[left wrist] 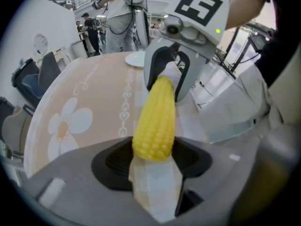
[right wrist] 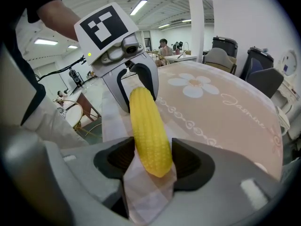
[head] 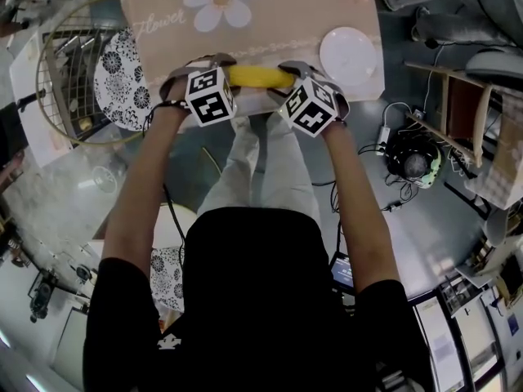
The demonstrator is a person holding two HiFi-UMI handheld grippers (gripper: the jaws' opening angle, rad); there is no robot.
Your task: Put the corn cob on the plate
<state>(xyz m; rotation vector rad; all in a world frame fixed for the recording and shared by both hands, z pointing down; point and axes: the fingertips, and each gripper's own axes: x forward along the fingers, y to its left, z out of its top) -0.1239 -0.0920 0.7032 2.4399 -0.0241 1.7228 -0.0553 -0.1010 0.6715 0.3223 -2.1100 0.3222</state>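
Yellow corn cob: one, lying crosswise on the pale checked strip that runs along the near edge of the tablecloth, directly in front of you.

Left gripper: in your left hand, tilted steeply down, jaws spread wide. The cob's left end sits between them, with a gap visible on either side, so nothing is gripped.

Right gripper: in your right hand, facing the left one along the cob, jaws also spread wide. The cob's right end lies between them, unclamped.

White plate: empty, at the tablecloth's right edge, beyond your right gripper and apart from the cob.

Tablecloth: peach, with a daisy print and script lettering.
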